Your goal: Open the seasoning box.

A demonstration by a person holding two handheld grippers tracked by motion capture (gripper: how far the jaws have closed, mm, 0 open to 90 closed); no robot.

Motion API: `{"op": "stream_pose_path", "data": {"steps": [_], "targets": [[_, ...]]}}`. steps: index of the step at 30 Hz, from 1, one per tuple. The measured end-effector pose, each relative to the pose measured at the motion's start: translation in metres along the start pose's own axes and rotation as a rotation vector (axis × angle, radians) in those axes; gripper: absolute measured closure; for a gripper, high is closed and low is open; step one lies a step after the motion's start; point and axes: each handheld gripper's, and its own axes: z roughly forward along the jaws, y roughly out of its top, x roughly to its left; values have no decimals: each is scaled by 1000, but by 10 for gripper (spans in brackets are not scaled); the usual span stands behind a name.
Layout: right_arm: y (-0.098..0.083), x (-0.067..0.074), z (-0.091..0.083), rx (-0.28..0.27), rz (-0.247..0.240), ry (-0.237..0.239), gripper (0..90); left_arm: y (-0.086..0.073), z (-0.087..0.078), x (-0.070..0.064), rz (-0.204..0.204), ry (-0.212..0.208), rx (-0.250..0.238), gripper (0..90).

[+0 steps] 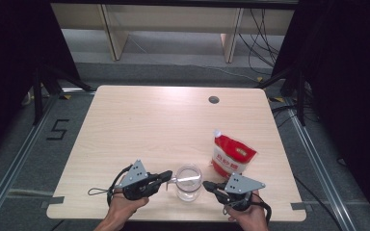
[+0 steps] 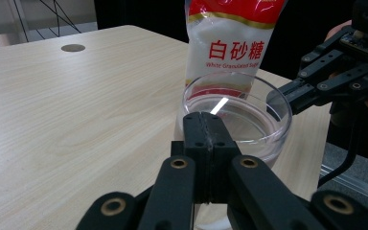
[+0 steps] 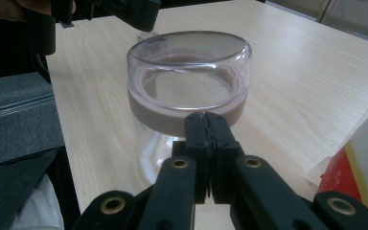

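Note:
A clear glass cup [image 1: 189,183] stands near the table's front edge, between my two grippers. My left gripper [image 1: 168,177] is shut, its tip [image 2: 203,125] at the cup's [image 2: 239,110] left rim. A thin bright streak crosses the cup's inside; I cannot tell whether it is a utensil or a glint. My right gripper [image 1: 207,184] is shut with nothing between its jaws, its tip [image 3: 204,125] just short of the cup's [image 3: 189,76] wall. A red and white sugar pouch [image 1: 233,155] stands upright behind the cup to the right.
The light wooden table [image 1: 139,125] has a round cable hole [image 1: 214,99] at the back right. The pouch [image 2: 232,43] rises right behind the cup in the left gripper view. Dark floor and metal rails surround the table.

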Motion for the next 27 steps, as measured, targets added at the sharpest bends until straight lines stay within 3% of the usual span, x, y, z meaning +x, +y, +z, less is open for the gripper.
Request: {"op": "stream_pose_path", "data": {"steps": [6,8,9,18,19,22,23,27], "targets": [[-1,1,0,13,16,1,896,-1,0,0,11,-3,2,894],[0,0,1,9,-3,2,896,-1,-1,0,11,3,7,894],[0,0,1,11,2,0,896,-2,-1,-1,-10,7,8,894],[5,0,1,-27,-2,10,897,-2,0,0,4,-3,7,894],[5,3,0,-25,23,-5,898,-2,0,-1,-7,2,7,895],[9,1,2,-34,-16,6,899,-2,-1,0,10,-3,8,894],[10,3,2,-44,-2,4,899,-2,-1,0,4,-4,8,894],[15,2,2,-52,-30,15,900,-1,-1,1,-20,-14,8,891]]}}
